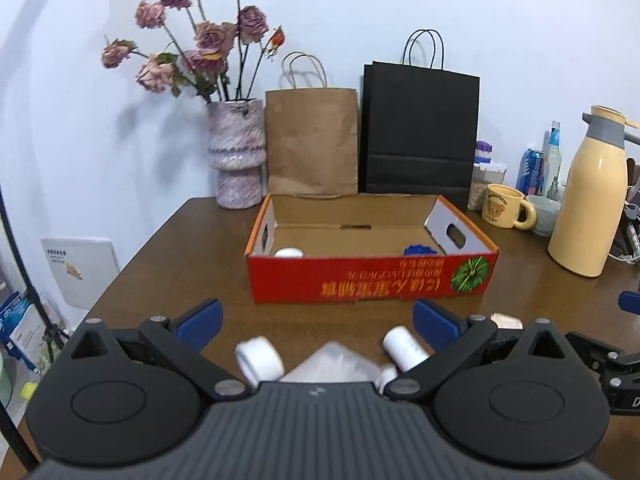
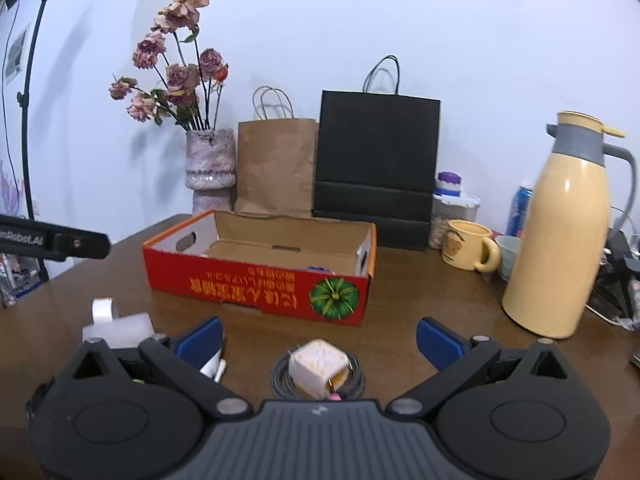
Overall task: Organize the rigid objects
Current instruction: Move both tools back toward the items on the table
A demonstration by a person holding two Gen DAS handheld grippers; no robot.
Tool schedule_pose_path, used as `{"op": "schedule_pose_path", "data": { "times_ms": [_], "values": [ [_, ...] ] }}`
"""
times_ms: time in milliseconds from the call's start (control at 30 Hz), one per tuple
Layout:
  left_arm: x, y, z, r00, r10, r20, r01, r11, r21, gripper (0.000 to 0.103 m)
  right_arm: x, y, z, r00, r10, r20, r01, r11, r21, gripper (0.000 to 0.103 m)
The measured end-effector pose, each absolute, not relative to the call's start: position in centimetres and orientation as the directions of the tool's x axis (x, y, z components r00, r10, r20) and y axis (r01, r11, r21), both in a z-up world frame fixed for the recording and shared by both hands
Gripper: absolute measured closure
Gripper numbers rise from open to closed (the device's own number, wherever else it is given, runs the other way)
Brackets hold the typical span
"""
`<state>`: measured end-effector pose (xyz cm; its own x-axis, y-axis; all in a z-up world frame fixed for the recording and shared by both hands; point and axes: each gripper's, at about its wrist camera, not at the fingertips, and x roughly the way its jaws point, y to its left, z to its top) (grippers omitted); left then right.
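Blue-padded fingers are spread wide on both tools, nothing clamped. The right gripper [image 2: 319,336] hangs over a small white cube-shaped block [image 2: 318,366] sitting inside a grey coiled ring [image 2: 280,372], one corner aimed at the camera, so no real long axis; looks lined up for a grab. The left gripper [image 1: 318,320] hovers over a white plastic cylinder [image 1: 404,348] lying on its side, long axis running near-right to far-left, beside a white tape-like roll [image 1: 258,358]. Farther back sits the open red cardboard box [image 1: 368,276], presumably the drop spot, a couple of items already inside, on the brown wooden table [image 1: 168,264].
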<state>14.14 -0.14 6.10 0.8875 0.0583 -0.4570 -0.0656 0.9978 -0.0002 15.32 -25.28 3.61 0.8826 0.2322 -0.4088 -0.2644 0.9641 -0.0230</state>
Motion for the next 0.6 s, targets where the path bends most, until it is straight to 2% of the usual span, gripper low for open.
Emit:
{"op": "schedule_pose_path", "data": {
  "times_ms": [300,600],
  "values": [
    [10.5,0.2,4.1,0.881,0.057,-0.469,-0.067,0.998,-0.006,0.0,12.4,-26.3,1.7,0.873,0.216,-0.437,-0.245,0.969,-0.011,0.0],
    [8.9,0.8,1.4,0.85,0.05,-0.525,-0.064,0.998,-0.008,0.0,10.1,-26.5,-0.1,0.857,0.2,-0.475,-0.242,0.97,-0.028,0.0]
  ]
}}
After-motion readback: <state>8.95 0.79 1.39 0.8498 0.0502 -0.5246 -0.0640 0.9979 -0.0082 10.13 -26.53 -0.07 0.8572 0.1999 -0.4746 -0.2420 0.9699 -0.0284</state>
